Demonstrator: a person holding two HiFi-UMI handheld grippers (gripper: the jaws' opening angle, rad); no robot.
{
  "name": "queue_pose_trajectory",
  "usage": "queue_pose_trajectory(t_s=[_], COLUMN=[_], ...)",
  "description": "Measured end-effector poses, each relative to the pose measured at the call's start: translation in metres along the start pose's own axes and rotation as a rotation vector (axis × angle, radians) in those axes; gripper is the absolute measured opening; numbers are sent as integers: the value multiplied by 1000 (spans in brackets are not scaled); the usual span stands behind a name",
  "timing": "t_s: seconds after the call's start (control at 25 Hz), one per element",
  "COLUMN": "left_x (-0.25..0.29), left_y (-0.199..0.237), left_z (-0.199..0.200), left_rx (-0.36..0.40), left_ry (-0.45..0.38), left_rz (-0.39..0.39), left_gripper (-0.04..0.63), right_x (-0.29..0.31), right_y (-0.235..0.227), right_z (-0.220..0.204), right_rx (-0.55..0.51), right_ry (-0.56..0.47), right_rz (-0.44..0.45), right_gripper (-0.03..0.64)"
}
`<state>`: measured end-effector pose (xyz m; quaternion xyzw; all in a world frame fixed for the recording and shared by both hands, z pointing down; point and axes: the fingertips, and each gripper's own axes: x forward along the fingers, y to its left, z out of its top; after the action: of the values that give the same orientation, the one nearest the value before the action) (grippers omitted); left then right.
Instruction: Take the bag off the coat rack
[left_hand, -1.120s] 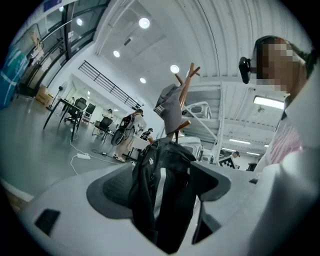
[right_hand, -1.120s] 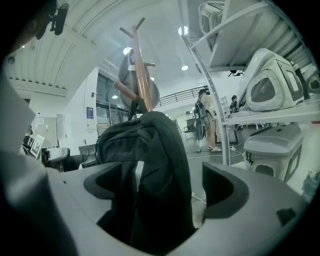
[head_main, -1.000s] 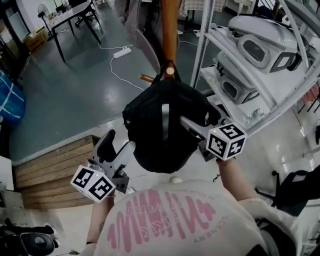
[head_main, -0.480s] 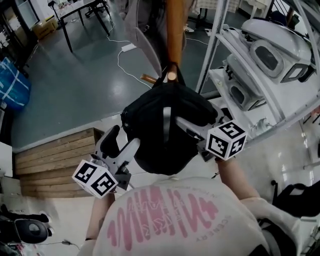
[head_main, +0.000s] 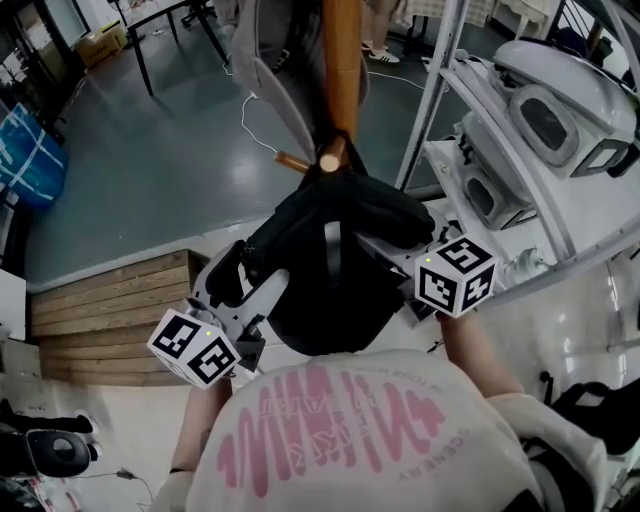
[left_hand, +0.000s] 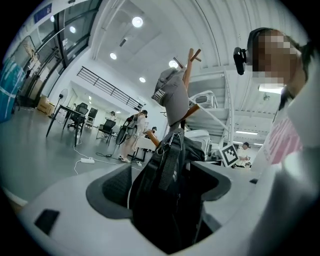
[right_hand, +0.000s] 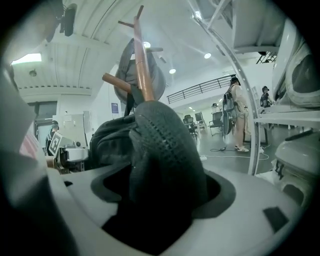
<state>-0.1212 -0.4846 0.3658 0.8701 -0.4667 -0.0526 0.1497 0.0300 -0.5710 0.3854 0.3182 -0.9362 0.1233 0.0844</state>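
A black bag (head_main: 330, 270) hangs by its top loop at the tip of a peg (head_main: 328, 160) on the wooden coat rack (head_main: 342, 70). My left gripper (head_main: 247, 287) is at the bag's lower left; its jaws stand wide with the bag's edge and strap (left_hand: 167, 165) between them. My right gripper (head_main: 395, 250) reaches in from the right. Its jaws are closing, and the bag's mesh side (right_hand: 160, 150) bulges between them against the pads. A grey garment (head_main: 265, 60) hangs higher on the rack.
A metal shelf frame (head_main: 430, 110) with white machine housings (head_main: 540, 110) stands close on the right. A wooden platform (head_main: 100, 310) lies lower left. A power strip cable (head_main: 250, 120) runs over the grey floor. People (left_hand: 132, 135) stand far back.
The bag's top has bunched up and its loop has slid to the peg's tip. My left gripper has moved in around the bag's edge. The right gripper's jaws have narrowed on the bag.
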Motion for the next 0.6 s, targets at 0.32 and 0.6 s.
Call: queue_pose_trajectory(t_s=[0.32, 0.6], left_x=[27, 43], left_y=[-9, -2], left_z=[-1, -8], left_rx=[59, 148], left_ry=[13, 74], left_rz=[-14, 1], left_gripper=[353, 353], right_x=[1, 2], right_y=[-3, -4], right_z=[2, 1], right_rx=[-13, -14], right_ry=[4, 5], right_rz=[40, 62], right_gripper=[365, 364])
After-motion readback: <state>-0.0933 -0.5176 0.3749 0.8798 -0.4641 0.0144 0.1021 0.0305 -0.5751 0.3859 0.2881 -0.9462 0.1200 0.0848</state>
